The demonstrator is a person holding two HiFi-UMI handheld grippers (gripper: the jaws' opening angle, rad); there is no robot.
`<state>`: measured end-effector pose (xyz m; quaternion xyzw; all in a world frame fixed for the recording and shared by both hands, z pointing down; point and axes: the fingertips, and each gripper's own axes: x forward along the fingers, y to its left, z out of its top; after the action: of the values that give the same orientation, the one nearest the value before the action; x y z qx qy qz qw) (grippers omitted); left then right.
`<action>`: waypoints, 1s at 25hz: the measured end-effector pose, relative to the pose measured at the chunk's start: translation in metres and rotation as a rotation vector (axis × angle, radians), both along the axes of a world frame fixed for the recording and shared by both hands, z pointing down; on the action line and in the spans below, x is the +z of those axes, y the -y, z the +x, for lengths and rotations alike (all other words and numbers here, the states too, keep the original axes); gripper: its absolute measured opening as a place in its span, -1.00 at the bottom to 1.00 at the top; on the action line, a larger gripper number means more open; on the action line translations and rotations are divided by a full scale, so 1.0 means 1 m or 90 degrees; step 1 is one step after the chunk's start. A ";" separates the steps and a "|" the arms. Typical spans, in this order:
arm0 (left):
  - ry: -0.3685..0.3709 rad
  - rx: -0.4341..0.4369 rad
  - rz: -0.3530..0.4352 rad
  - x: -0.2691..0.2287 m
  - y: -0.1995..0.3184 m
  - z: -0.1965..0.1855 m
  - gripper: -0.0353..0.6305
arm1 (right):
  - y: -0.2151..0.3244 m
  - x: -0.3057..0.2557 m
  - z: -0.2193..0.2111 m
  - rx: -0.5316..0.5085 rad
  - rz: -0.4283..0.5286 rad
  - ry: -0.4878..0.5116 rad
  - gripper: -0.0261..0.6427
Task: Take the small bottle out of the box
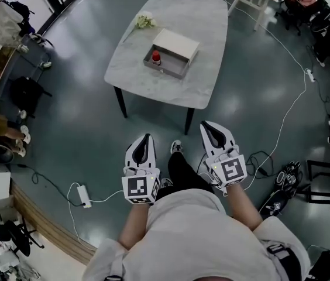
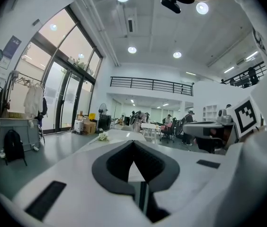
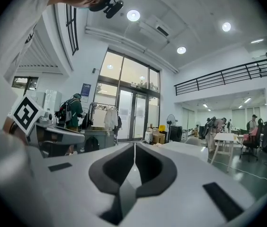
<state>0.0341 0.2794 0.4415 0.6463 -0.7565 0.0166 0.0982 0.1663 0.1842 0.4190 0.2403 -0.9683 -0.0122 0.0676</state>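
Observation:
In the head view a grey open box with a pale lid section sits on a marble table. Inside it, at its left end, stands a small bottle with a red cap. Both grippers are held near my body, well short of the table. The left gripper is shut with nothing in it, and its fingertips meet in the left gripper view. The right gripper is also shut and empty, tips touching in the right gripper view.
A small bunch of white flowers lies on the table's far left corner. A power strip and white cables trail over the dark floor. Bags and shoes sit at the left, chairs and desks at the right.

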 end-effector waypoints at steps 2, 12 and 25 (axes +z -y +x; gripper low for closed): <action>0.011 -0.002 0.000 -0.002 0.019 -0.016 -0.82 | 0.022 0.001 -0.015 -0.007 0.004 -0.002 -0.84; 0.026 -0.017 -0.023 0.001 0.130 -0.072 -0.82 | 0.126 0.014 -0.079 -0.055 -0.019 0.003 -0.84; 0.034 -0.012 -0.078 0.027 0.211 -0.091 -0.82 | 0.189 0.056 -0.101 -0.104 -0.066 -0.044 -0.84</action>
<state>-0.0570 0.0685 0.4681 0.6315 -0.7623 0.0794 0.1172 0.0656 -0.0049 0.4748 0.1561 -0.9811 0.0240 0.1121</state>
